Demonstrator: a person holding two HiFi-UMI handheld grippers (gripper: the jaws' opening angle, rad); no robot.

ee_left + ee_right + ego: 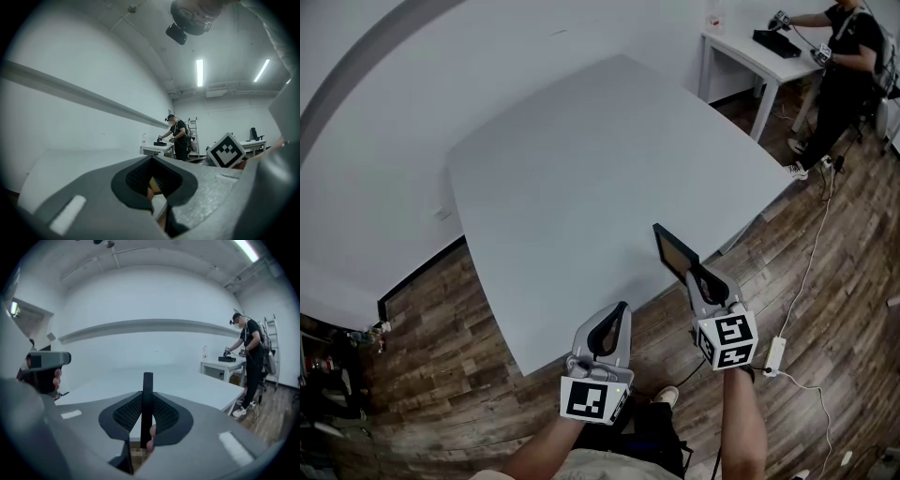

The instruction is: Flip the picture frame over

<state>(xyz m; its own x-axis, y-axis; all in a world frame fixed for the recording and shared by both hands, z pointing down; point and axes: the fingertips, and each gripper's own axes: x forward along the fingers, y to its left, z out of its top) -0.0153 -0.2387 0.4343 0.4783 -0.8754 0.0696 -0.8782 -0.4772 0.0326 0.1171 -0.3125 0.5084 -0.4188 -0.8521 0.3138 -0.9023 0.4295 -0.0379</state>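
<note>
A big white desk fills the middle of the room, with brown wood floor around it. The right gripper holds the picture frame by its bottom end. The frame is dark with a brown face, and it stands up on its edge over the near right side of the desk. In the right gripper view the frame shows as a thin dark strip standing straight up, and the two black pads of the right gripper press on it from both sides. The left gripper is by the near corner of the desk, apart from the frame, and it holds nothing. In the left gripper view the jaws of the left gripper seem to be closed, with only a small gap between the pads, though the picture is dark there. The square marker on the right gripper also shows in that view. Far off in the corner, a person in dark clothes stands at a small white desk. A white cord and plug box lie on the floor near the right arm.
</note>
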